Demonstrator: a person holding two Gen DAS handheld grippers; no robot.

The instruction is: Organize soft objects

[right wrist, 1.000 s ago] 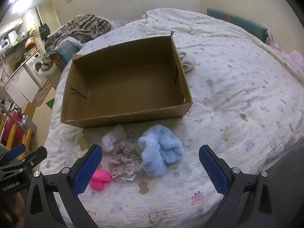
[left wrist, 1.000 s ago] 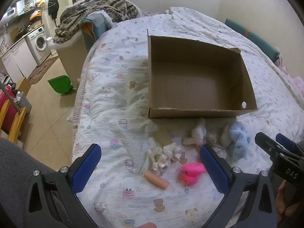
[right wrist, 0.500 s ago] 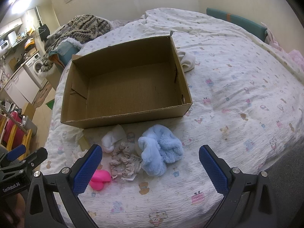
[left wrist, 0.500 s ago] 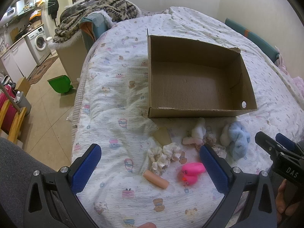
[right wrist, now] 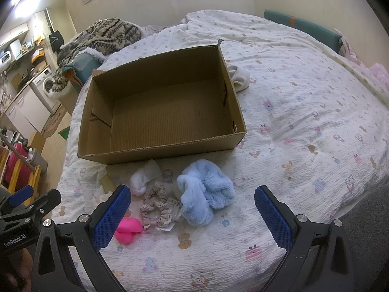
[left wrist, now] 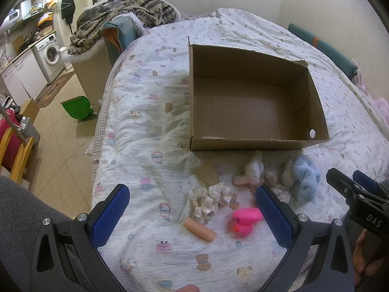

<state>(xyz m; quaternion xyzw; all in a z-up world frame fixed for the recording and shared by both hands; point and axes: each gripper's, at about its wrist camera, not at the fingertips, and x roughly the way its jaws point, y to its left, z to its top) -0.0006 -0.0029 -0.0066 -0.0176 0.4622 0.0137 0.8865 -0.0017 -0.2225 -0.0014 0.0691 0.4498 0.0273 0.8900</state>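
An empty cardboard box (left wrist: pixel 250 143) (right wrist: pixel 170 150) sits on the bed. In front of it lie a fluffy blue item (left wrist: pixel 304 178) (right wrist: pixel 206 192), a white puff (left wrist: pixel 254 166) (right wrist: pixel 139 183), a beige lace scrunchie (right wrist: pixel 156 205), a cream scrunchie (left wrist: pixel 210 198), a pink rubber duck (left wrist: pixel 244 220) (right wrist: pixel 127 228) and a peach cylinder (left wrist: pixel 199 228). My left gripper (left wrist: pixel 192 215) is open and empty above the cream scrunchie and cylinder. My right gripper (right wrist: pixel 192 215) is open and empty above the blue item.
The patterned bedsheet (left wrist: pixel 150 112) covers the bed. A white cloth (right wrist: pixel 239 77) lies behind the box's right wall. A knitted blanket (left wrist: pixel 116 19) is piled at the far left. The bed edge drops to the floor (left wrist: pixel 48 146) on the left, with a green bin (left wrist: pixel 76 108).
Both views have barely shifted; the objects and both grippers stay where they were.
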